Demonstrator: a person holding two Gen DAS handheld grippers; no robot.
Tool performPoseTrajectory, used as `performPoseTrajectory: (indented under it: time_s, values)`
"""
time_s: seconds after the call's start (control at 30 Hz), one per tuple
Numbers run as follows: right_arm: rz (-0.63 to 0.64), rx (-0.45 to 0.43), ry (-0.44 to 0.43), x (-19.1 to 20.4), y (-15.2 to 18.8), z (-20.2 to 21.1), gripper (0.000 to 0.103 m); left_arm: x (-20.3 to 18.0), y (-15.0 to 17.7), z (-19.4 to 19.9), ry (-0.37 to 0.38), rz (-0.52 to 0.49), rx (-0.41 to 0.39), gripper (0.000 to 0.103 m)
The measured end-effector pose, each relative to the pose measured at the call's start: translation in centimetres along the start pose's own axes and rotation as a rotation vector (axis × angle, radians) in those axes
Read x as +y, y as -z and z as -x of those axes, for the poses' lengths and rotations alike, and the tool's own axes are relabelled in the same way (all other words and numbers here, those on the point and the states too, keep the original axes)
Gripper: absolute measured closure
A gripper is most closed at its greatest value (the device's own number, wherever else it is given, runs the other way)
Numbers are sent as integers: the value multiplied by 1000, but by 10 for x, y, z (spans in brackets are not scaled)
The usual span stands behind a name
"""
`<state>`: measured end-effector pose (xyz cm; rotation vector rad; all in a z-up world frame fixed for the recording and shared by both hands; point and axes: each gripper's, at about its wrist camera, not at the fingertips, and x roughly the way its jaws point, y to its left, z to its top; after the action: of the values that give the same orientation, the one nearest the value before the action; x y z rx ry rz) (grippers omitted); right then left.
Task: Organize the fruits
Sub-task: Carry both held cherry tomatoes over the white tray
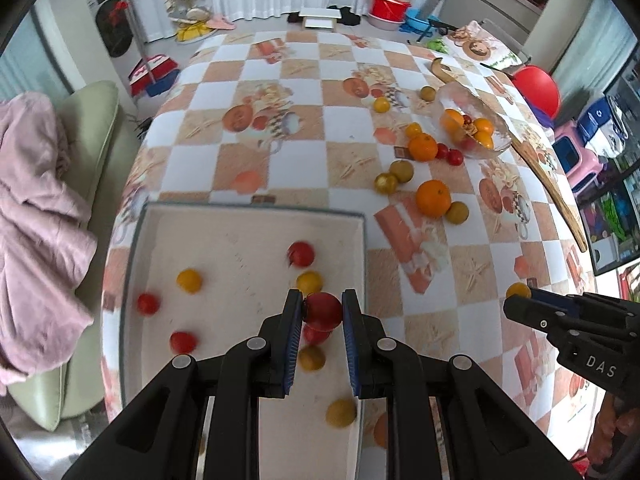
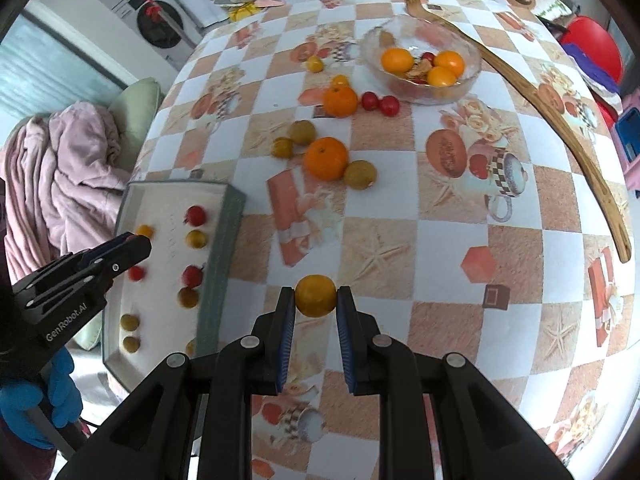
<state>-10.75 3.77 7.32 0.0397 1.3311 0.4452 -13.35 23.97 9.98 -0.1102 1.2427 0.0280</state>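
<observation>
My left gripper (image 1: 322,310) is shut on a red cherry tomato (image 1: 323,311) and holds it above the white tray (image 1: 256,220), which holds several red and yellow small fruits. My right gripper (image 2: 316,300) is shut on a yellow round fruit (image 2: 315,295) above the table, right of the tray (image 2: 224,216). Two oranges (image 2: 326,159), brownish-green fruits (image 2: 360,175) and two red tomatoes (image 2: 380,104) lie loose on the checked tablecloth. A glass bowl (image 2: 472,68) at the back holds oranges and small fruits.
A long wooden stick (image 2: 560,120) lies along the table's right side. A pink blanket (image 1: 36,200) on a green chair stands left of the table. A red ball (image 1: 538,88) and toys are at the far right.
</observation>
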Motion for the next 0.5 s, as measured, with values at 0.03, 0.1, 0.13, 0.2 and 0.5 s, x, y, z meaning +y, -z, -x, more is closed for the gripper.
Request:
performPoseTrajectory:
  time_s: [0.03,0.1,0.13,0.2,0.5]
  values:
    - [10,0,0,4,1,1,80,2,3,2,-2,4,0,82]
    - [27,2,-2,12,3,4,80,6,9,6,-6,14,2,82]
    - [39,3,-2,17,4,5,80,9,12,8,-8,21,5,82]
    - [58,5,-4,26,6,8,80,14,19,12,-14,30,6,82]
    - [138,9,-10,61,9,14,80,38,46,25,-34,74,10,82]
